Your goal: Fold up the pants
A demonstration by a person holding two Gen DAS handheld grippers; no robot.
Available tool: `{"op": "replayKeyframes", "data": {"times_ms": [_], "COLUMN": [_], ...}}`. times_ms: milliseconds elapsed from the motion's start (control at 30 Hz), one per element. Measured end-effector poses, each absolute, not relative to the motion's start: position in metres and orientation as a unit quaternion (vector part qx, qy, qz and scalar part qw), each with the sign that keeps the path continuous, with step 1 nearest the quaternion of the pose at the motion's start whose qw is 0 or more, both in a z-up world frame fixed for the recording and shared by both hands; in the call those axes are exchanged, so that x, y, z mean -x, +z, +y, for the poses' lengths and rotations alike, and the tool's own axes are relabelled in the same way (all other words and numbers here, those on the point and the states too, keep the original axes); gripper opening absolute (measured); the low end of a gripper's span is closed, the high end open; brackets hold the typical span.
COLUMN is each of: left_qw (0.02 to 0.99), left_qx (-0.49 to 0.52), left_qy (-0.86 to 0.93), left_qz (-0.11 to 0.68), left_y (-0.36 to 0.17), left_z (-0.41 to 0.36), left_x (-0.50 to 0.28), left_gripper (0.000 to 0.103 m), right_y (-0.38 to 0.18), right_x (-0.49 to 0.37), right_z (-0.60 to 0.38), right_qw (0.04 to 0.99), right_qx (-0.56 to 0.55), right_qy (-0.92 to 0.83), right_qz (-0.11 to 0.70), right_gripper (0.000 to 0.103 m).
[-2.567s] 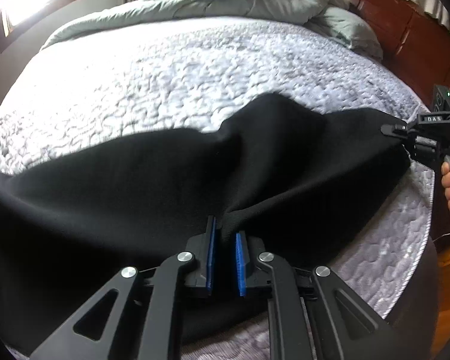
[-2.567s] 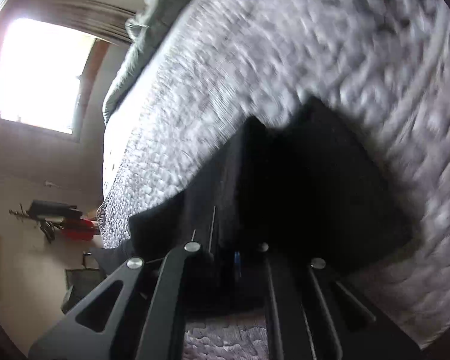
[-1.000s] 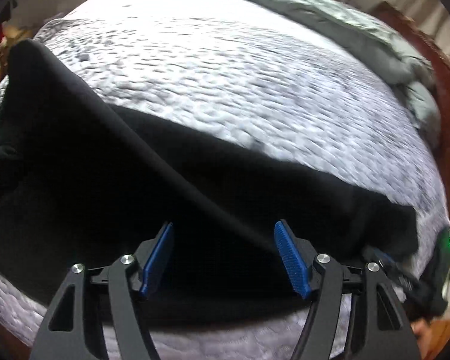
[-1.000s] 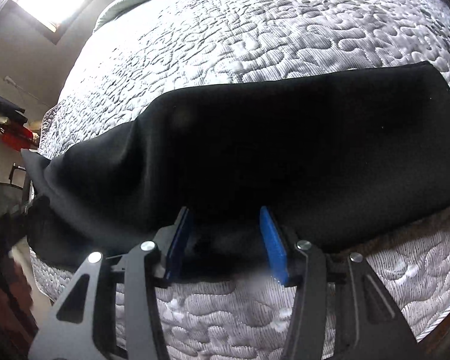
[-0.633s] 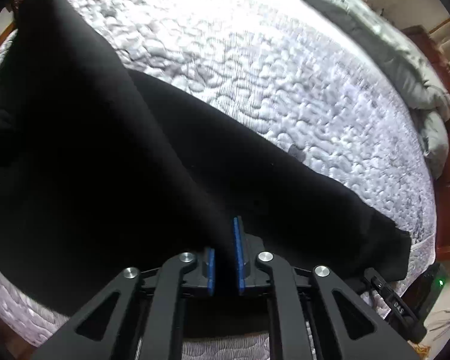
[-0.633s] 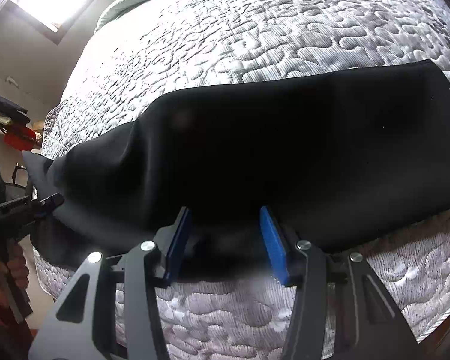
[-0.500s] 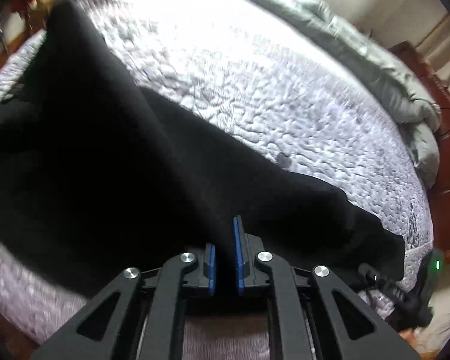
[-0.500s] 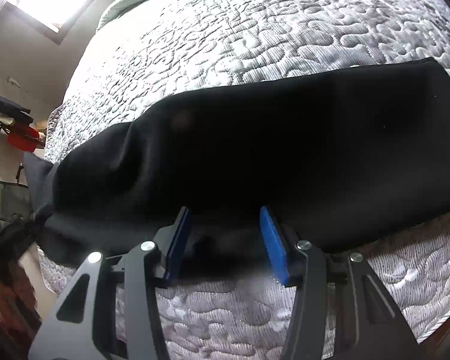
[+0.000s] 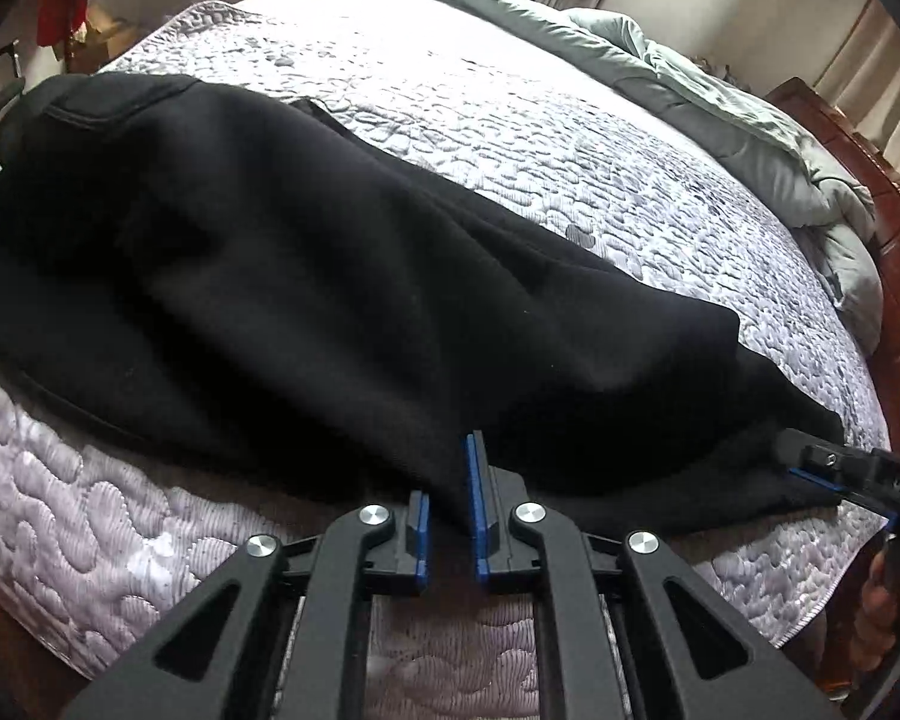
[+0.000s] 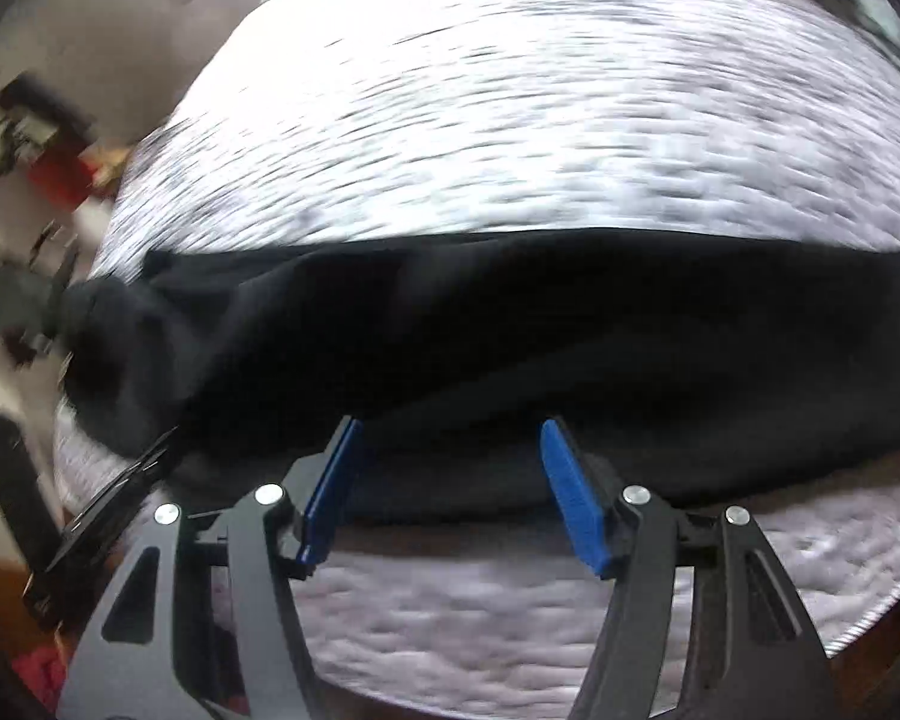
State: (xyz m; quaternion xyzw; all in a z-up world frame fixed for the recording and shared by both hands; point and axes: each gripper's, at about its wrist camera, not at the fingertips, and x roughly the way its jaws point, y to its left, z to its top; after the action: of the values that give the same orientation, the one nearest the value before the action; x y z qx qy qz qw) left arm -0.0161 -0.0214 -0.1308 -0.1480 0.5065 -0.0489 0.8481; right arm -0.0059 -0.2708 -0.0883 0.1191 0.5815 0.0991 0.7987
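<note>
The black pants [image 9: 342, 276] lie lengthwise across the near edge of the quilted bed cover [image 9: 540, 138], already doubled leg over leg by the look of it, with the waistband toward ten o'clock in the left wrist view and the leg ends toward four o'clock. That long, flat lie suits a fold end to end, which I judge to be the step in hand

The left gripper [image 9: 448, 516] has clamped its blue pads narrow on a ridge of the near cloth edge at six o'clock; a pinch of black fabric stands between them, so it holds the pants, likely to lift that edge over

The right gripper [image 10: 450, 492] has just been opening and now stands wide, its pads apart on either side of the near hem at six o'clock of its own blurred view, pressing on nothing. The grey duvet [image 9: 720, 102] sits bunched at two o'clock, well apart from the work
</note>
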Motion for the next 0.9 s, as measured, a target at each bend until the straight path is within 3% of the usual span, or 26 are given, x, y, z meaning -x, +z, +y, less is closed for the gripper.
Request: {"op": "replayKeyframes", "data": {"times_ms": [67,167,267,333,533,833,867,900], "left_qw": [0.839,0.834,0.841,0.840,0.798,0.771,0.770,0.770], "left_qx": [0.160,0.160,0.155,0.162,0.273,0.368,0.373,0.374], "left_qy": [-0.060,-0.050,-0.022,0.009,0.063,0.051,0.056,0.062], "left_qz": [0.517,0.525,0.517,0.517,0.534,0.517,0.515,0.514], "left_y": [-0.126,-0.117,-0.103,-0.101,-0.128,-0.139,-0.139,-0.139], "left_z": [-0.014,0.005,0.034,0.062,0.149,0.183,0.184,0.186], "left_x": [0.014,0.019,0.017,0.011,-0.019,-0.060,-0.061,-0.058], "left_gripper": [0.017,0.041,0.047,0.058,0.058,0.059,0.058,0.048], "right_y": [-0.098,-0.126,-0.130,-0.132,-0.137,-0.135,-0.136,-0.136], "right_x": [0.002,-0.003,-0.005,-0.006,-0.004,-0.001,-0.002,-0.002], "right_z": [-0.248,-0.229,-0.226,-0.225,-0.219,-0.220,-0.219,-0.219], "right_qw": [0.786,0.769,0.778,0.779,0.783,0.783,0.783,0.783], "right_qx": [-0.104,-0.071,-0.050,-0.046,-0.047,-0.046,-0.046,-0.045], "right_qy": [0.116,0.102,0.095,0.091,0.093,0.096,0.096,0.096], "right_qz": [0.598,0.627,0.620,0.619,0.613,0.613,0.613,0.613], "right_gripper": [0.061,0.065,0.068,0.069,0.069,0.072,0.073,0.073]}}
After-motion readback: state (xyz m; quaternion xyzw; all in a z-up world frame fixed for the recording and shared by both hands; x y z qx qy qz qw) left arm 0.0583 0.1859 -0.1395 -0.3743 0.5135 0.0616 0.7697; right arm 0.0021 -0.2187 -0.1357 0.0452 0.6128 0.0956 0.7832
